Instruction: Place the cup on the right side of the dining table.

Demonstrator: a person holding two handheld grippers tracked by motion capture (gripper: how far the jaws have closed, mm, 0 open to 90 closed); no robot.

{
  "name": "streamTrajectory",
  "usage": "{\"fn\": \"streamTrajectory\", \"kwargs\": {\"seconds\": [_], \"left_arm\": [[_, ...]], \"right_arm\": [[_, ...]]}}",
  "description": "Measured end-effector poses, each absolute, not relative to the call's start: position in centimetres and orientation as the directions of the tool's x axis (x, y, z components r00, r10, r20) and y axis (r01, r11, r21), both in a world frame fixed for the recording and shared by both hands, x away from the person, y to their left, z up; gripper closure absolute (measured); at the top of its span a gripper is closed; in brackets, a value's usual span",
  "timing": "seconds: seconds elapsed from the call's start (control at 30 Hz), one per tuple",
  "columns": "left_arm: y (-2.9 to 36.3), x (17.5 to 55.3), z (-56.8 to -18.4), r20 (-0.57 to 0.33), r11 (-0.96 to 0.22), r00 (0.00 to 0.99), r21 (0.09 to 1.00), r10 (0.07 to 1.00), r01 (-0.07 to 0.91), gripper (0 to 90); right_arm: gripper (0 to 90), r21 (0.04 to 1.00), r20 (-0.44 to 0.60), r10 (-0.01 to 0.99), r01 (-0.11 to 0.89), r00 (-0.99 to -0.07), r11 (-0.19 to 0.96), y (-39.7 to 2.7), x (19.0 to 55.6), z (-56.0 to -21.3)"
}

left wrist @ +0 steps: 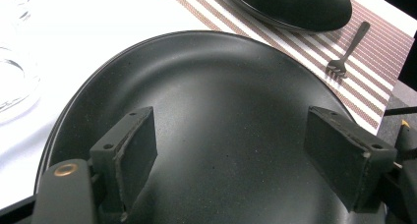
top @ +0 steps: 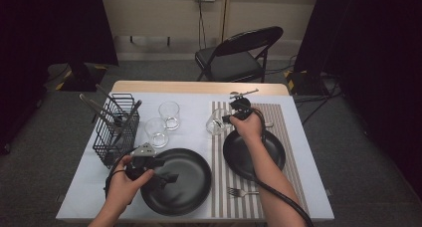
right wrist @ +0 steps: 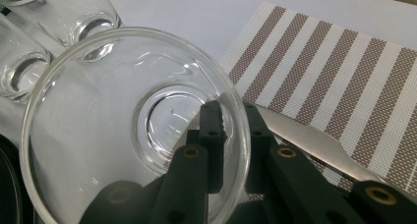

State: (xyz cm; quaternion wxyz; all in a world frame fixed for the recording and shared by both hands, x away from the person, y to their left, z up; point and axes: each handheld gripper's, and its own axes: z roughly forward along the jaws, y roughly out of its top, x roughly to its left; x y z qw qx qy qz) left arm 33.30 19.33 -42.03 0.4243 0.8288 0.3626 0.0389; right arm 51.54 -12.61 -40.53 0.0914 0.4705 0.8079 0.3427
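The right gripper (top: 230, 118) is pinching the wall of a clear, round drinking glass (right wrist: 133, 130), one jaw inside the rim and one outside, clenched on it at the left edge of the brown-and-white striped woven placemat (top: 278, 118). In the right gripper view the glass is tilting, its mouth facing the camera. The hold is bearing on a thin strip of smooth glass, so the tumbler is judged liable to slip or swivel between the pads if the wrist is turning quickly. A silver table knife (right wrist: 314, 143) is lying on the mat just beside it, and two more clear glasses (top: 163, 123) are standing near on the white table; a swing could be knocking them. The left gripper (top: 166, 179) is hovering, jaws spread and empty, over the large matte black round plate (left wrist: 221, 111).
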Motion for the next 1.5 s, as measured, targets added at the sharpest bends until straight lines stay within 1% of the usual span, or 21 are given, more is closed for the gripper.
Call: {"fn": "streamTrajectory", "kwargs": {"seconds": [0.73,1.5], "left_arm": [[19.4,33.3,-42.0,-0.242,-0.376,0.733,0.732,0.636,0.568,20.2],[19.4,33.3,-42.1,-0.243,-0.377,0.734,0.732,0.634,0.568,20.3]], "right_arm": [[83.4,0.631,0.171,0.841,0.713,-0.513,0.306,-13.5,51.6,-41.5],[83.4,0.622,0.157,0.85,0.719,-0.504,0.311,-13.9,51.7,-41.9]]}}
